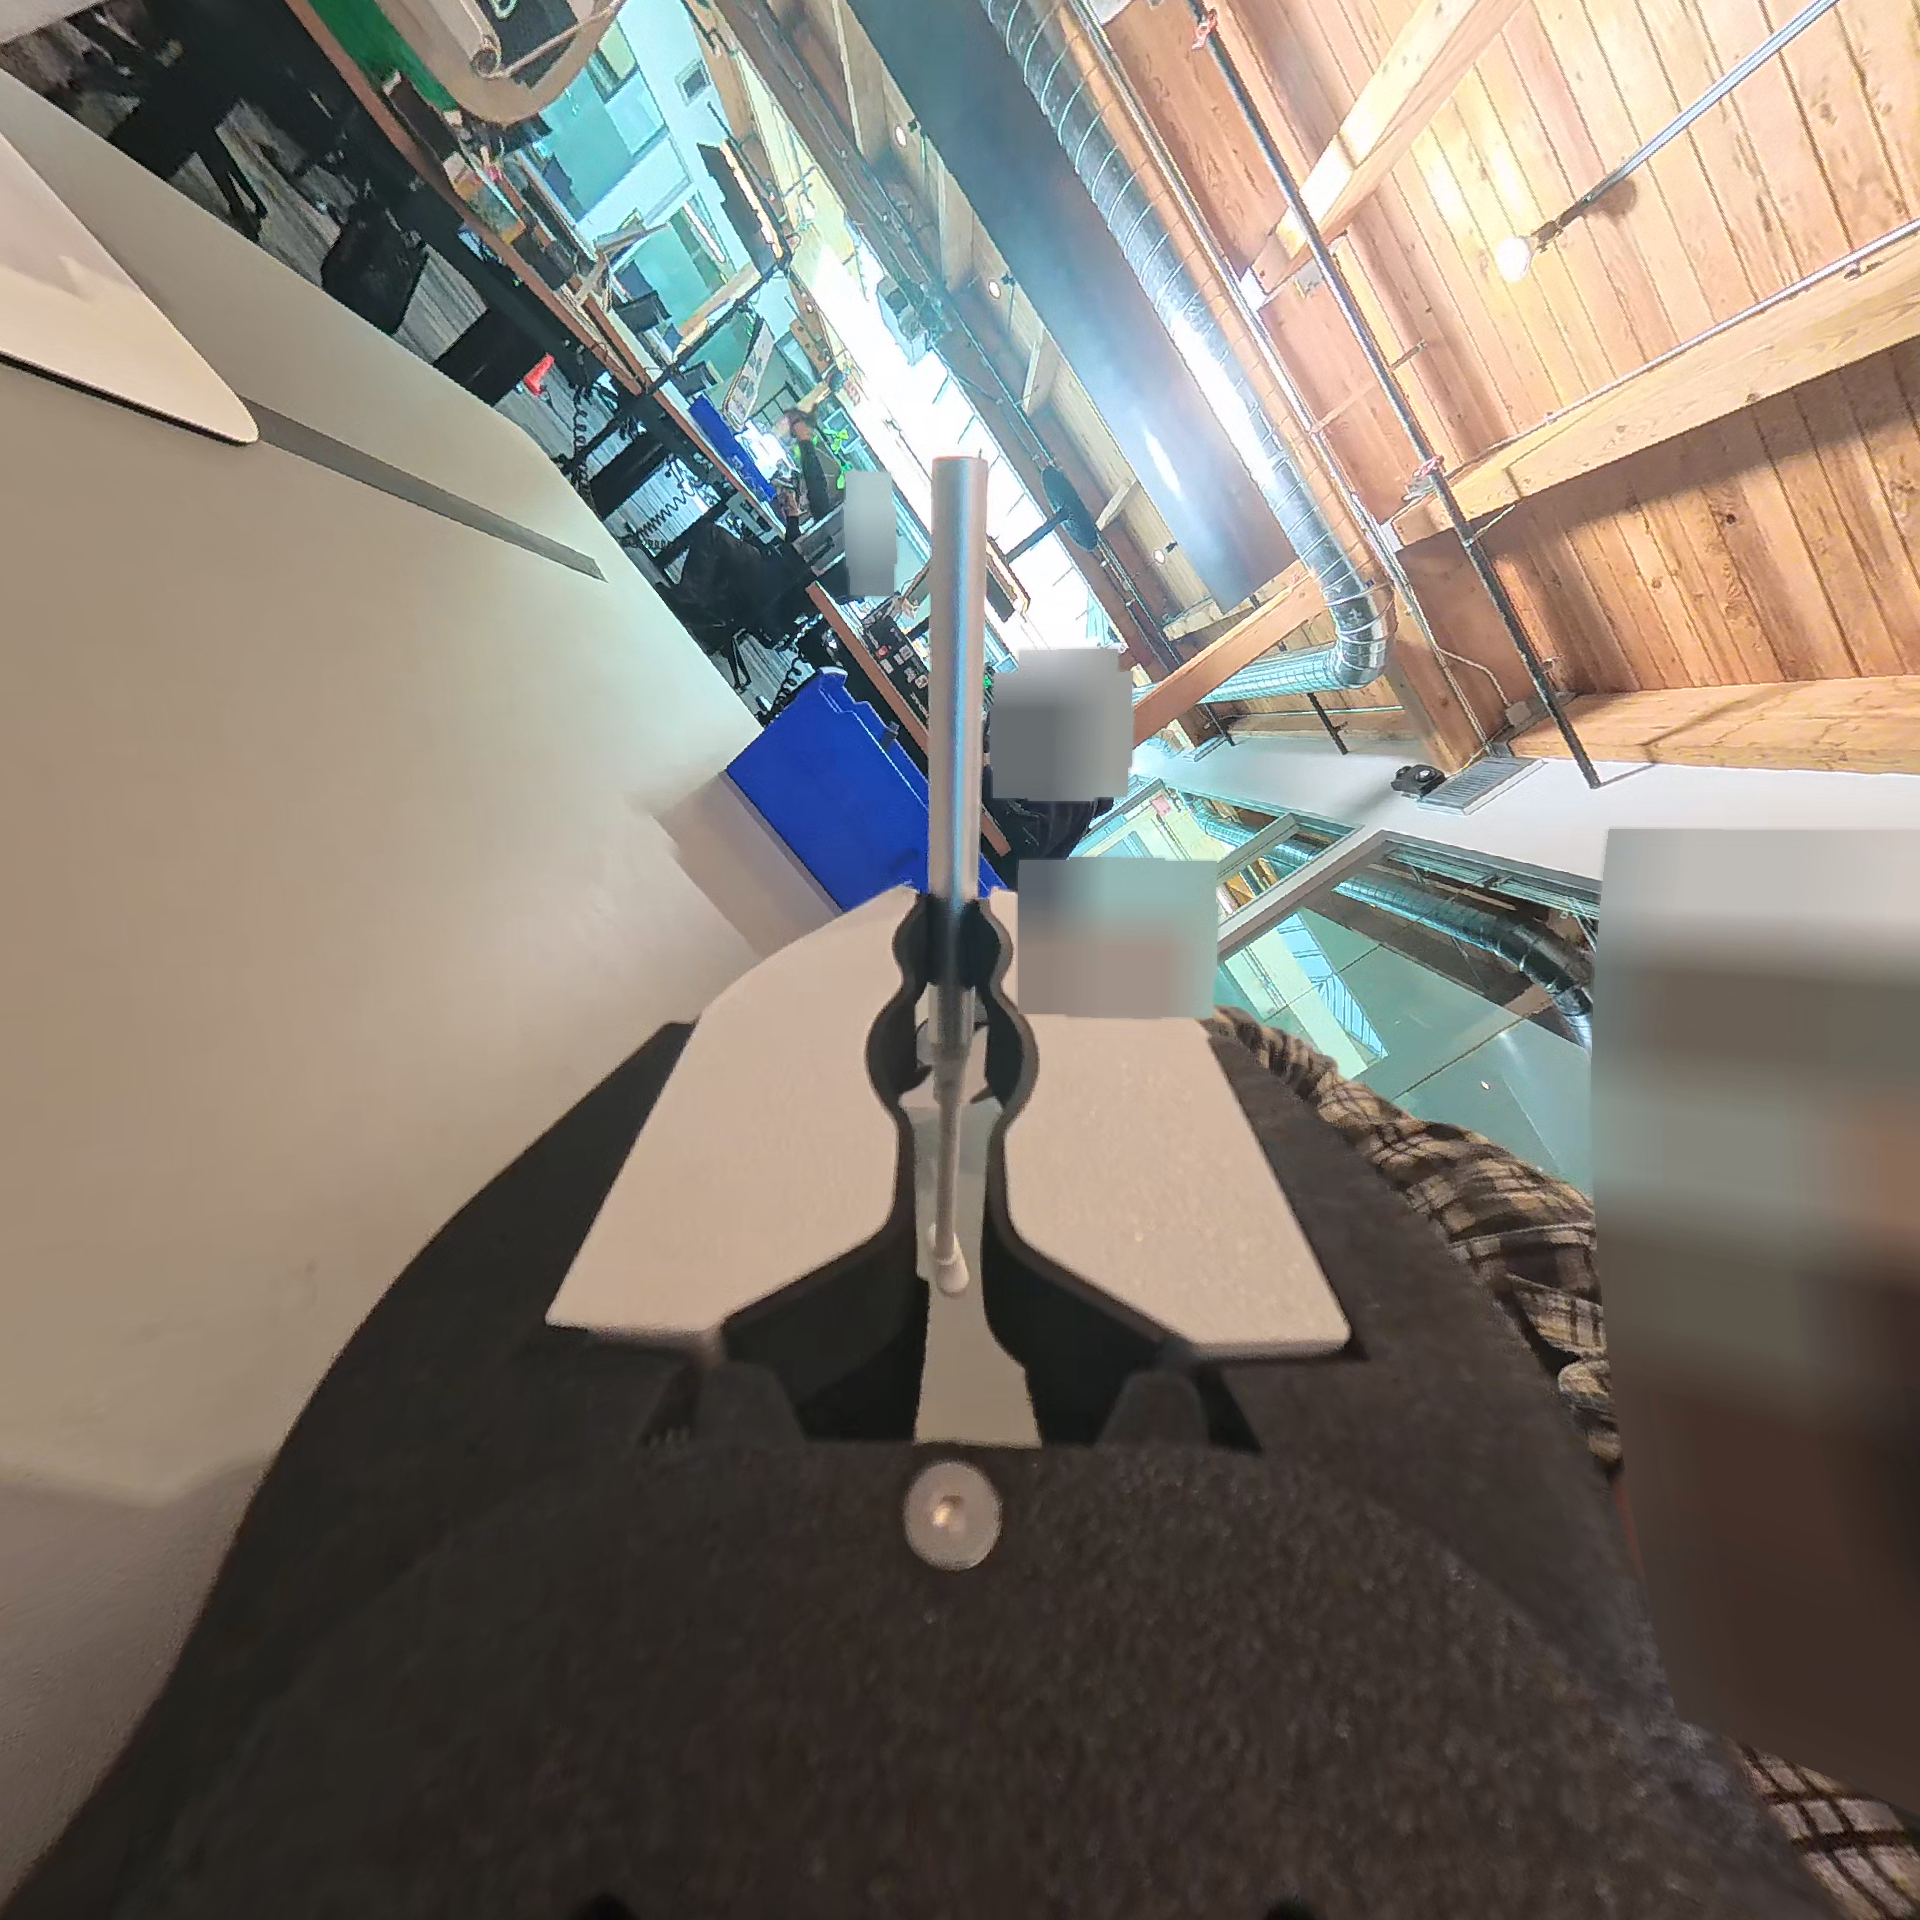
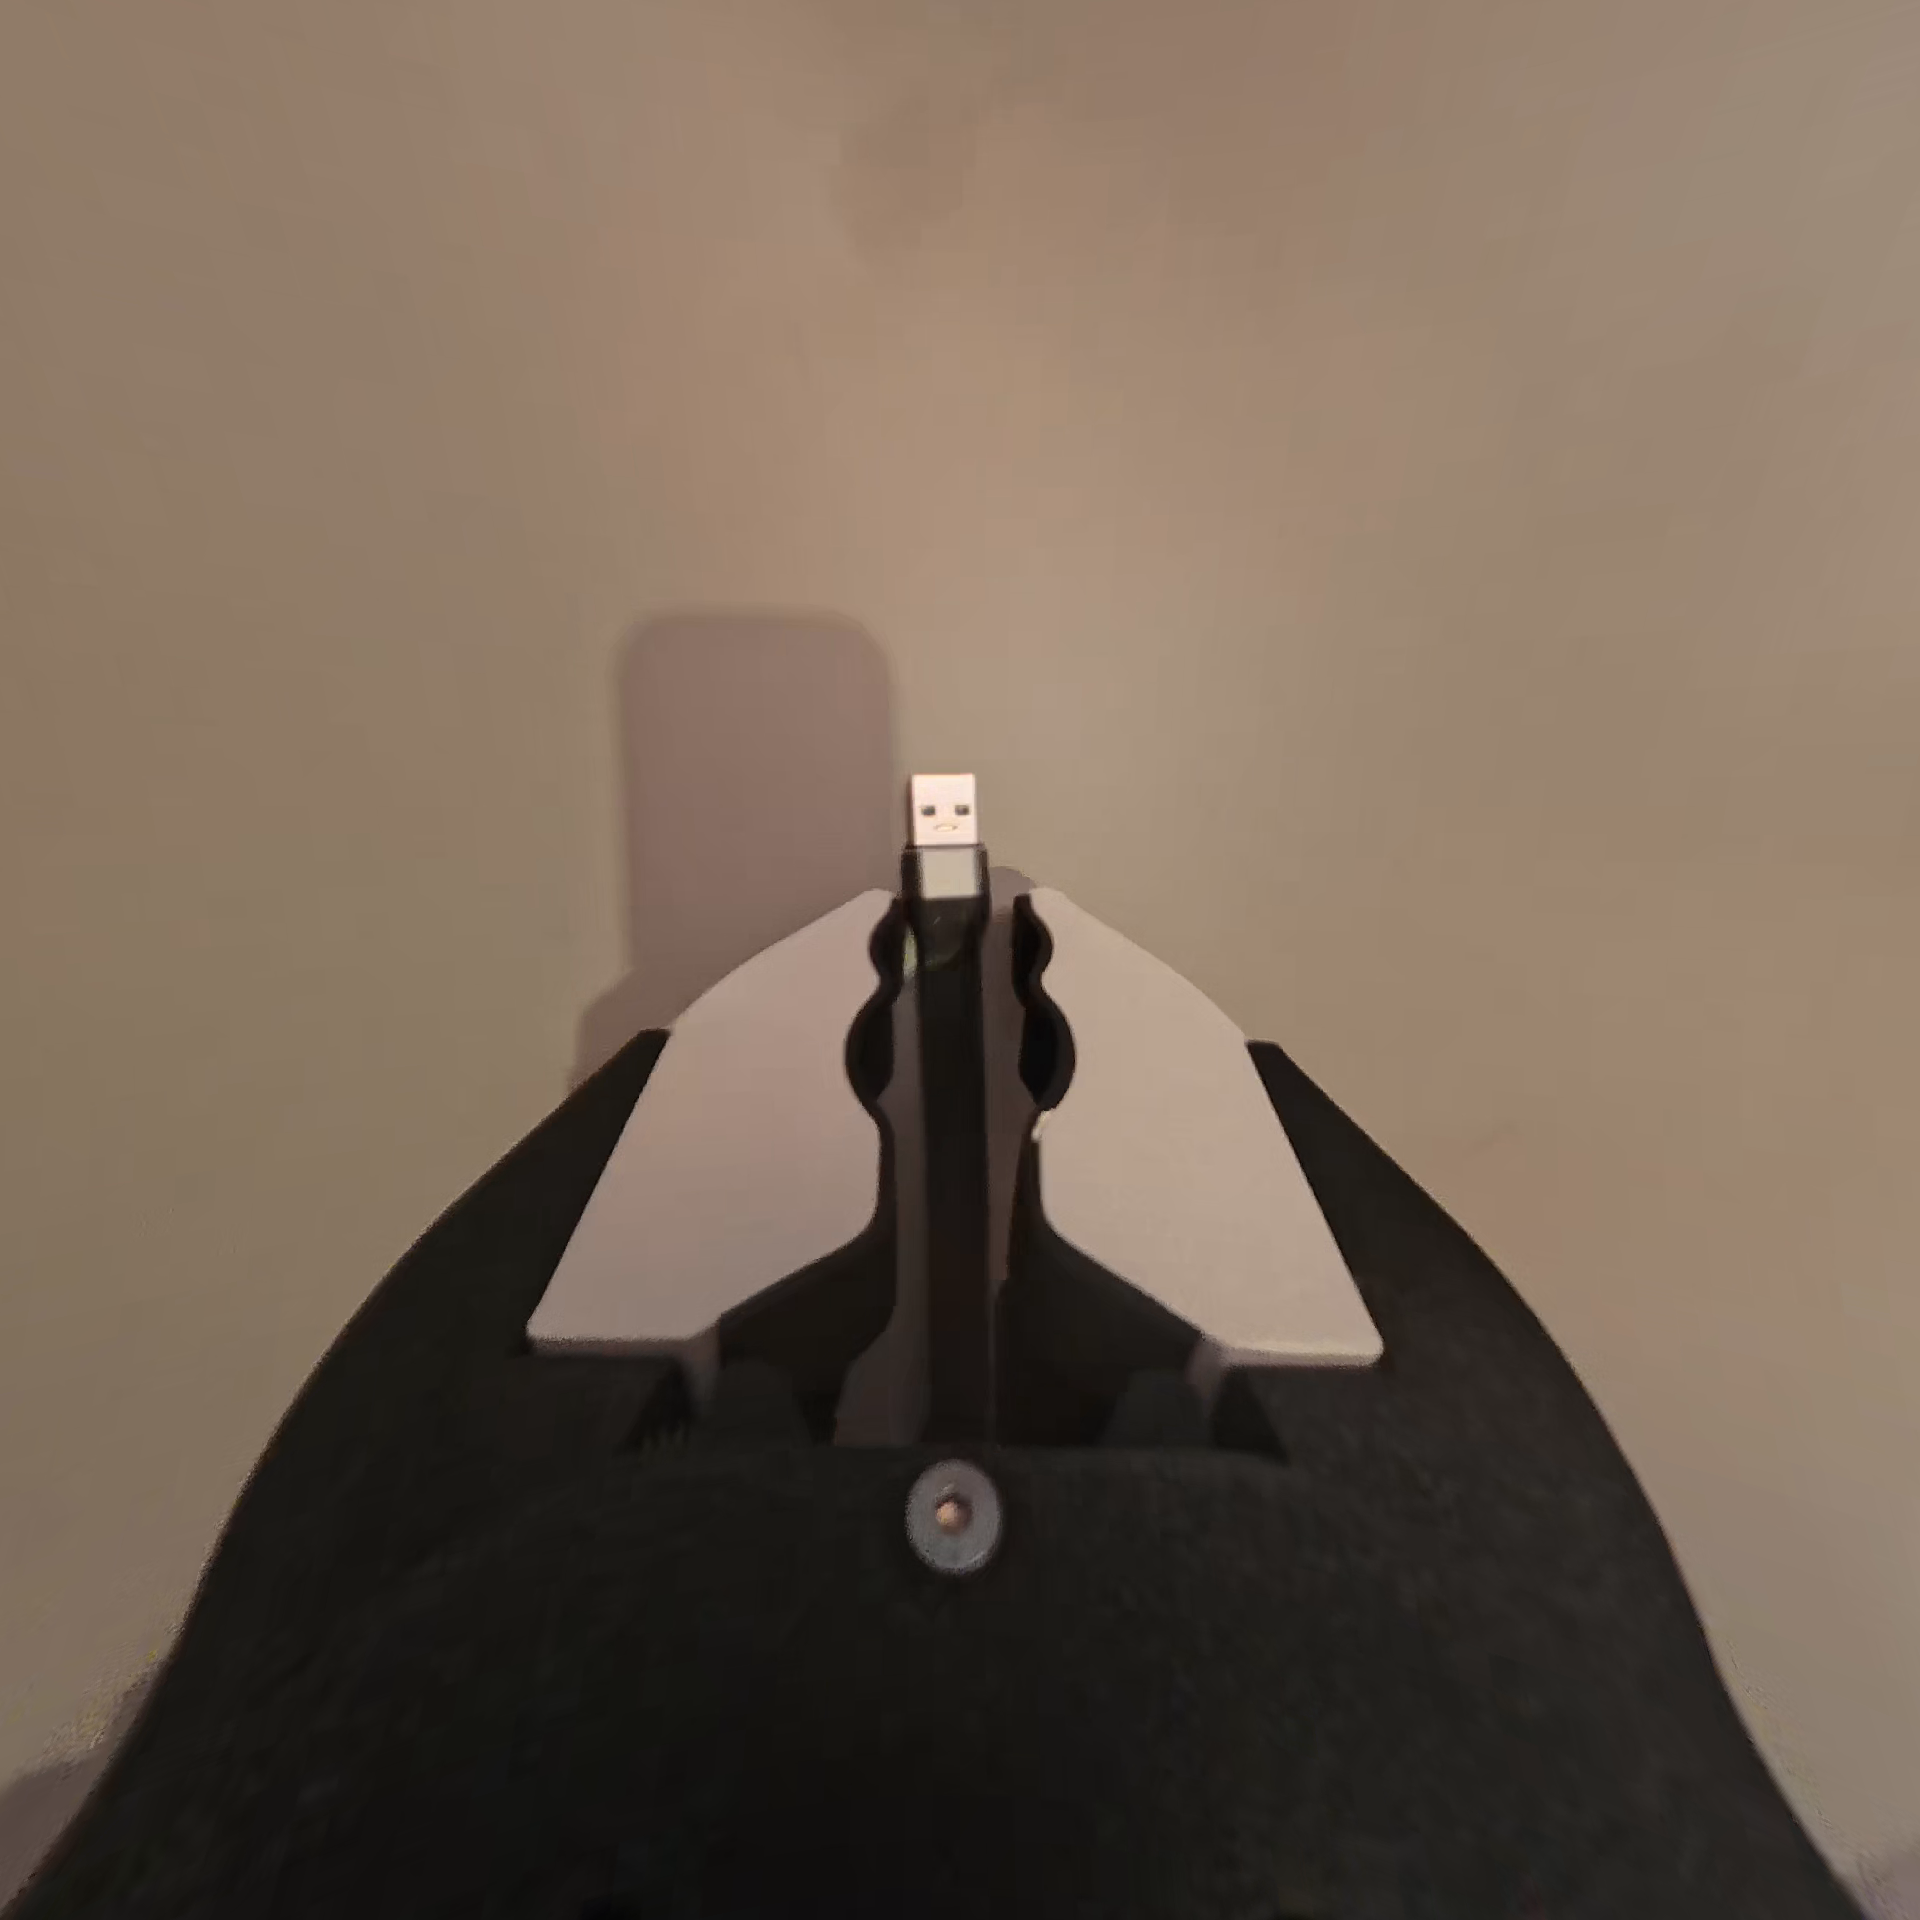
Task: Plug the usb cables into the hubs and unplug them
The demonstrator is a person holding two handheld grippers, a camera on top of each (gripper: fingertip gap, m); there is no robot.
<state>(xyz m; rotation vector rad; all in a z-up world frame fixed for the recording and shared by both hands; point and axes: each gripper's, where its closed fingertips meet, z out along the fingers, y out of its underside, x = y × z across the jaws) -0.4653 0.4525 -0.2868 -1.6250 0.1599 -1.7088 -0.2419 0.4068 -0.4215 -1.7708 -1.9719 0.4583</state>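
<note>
Hub (image 1: 957,675), slim, stiff, light metal, clenched edge-on in left tool (image 1: 953,920) above the bench (image 1: 312,831); right tool (image 2: 951,909) grips cable plug (image 2: 945,836) by its rigid shell, best hold.

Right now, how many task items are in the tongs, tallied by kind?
Silver hub, seen edge-on, in the left tongs: 1
USB cable plug, in the right tongs: 1
Total: 2
</note>
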